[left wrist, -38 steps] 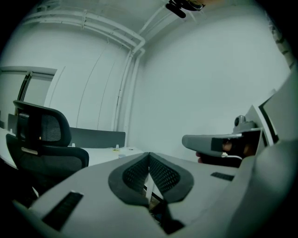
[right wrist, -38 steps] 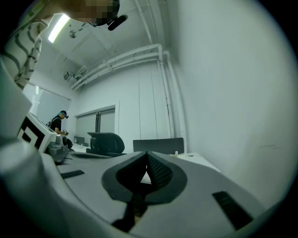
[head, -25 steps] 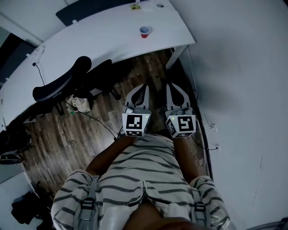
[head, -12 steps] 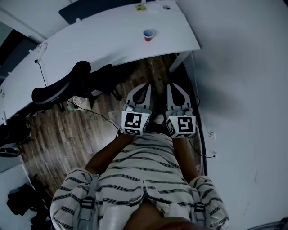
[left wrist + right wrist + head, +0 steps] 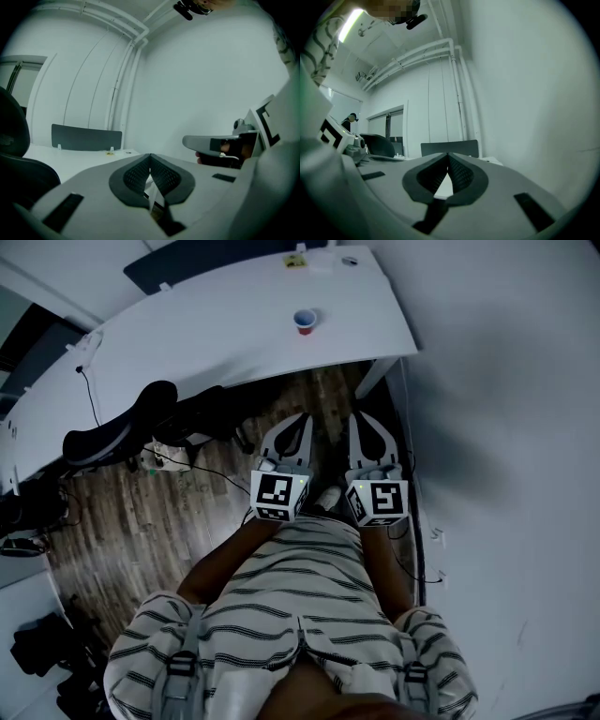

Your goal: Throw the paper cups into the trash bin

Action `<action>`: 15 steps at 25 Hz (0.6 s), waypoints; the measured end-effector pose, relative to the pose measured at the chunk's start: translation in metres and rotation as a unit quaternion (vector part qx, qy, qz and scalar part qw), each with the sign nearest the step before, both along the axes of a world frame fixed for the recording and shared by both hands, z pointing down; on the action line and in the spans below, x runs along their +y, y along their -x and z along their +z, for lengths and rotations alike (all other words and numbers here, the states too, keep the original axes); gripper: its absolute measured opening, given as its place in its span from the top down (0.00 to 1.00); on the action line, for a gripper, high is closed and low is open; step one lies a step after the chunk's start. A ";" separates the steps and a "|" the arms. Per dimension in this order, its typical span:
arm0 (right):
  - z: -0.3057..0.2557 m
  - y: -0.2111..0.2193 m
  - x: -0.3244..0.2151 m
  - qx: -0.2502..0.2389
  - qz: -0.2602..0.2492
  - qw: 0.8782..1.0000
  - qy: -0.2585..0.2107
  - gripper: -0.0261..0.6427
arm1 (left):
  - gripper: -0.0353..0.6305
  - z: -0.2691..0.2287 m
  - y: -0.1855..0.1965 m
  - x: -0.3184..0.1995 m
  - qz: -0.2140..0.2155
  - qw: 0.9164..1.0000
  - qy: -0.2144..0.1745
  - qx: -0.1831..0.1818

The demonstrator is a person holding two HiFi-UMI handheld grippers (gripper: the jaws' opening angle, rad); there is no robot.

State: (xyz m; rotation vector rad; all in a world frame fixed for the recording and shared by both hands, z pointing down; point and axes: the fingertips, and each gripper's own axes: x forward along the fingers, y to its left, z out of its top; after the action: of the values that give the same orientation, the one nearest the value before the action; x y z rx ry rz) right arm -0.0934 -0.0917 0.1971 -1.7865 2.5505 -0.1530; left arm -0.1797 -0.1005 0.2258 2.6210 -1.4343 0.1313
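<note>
Centre frame, the left gripper [image 5: 301, 420] is closed on nothing. Above it, top centre, a small red paper cup [image 5: 304, 321] stands upright on the white bench [image 5: 216, 329] (probably light, thin-walled, crushable: pinch its side gently). Just right, the right gripper [image 5: 361, 420] is likewise closed, empty.

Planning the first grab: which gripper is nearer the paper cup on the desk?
Left, slightly. The left gripper points almost straight at the paper cup; the right gripper sits beside it, off to the cup's right.
</note>
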 end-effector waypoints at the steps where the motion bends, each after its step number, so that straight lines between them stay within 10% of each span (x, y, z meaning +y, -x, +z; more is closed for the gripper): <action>1: 0.000 -0.004 -0.003 -0.001 -0.001 1.000 0.000 0.93 | 0.91 0.000 -0.003 -0.004 -0.003 1.000 -0.001 -0.003; 15: 0.016 -0.004 -0.044 -0.006 -0.004 1.000 0.007 0.93 | 0.91 0.009 -0.006 -0.045 0.015 1.000 -0.007 -0.022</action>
State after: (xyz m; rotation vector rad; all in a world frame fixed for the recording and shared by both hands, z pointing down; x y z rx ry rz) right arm -0.0898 -0.1361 0.2131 -1.7758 2.5553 -0.1814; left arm -0.1732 -0.1451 0.2348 2.6687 -1.4144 0.1833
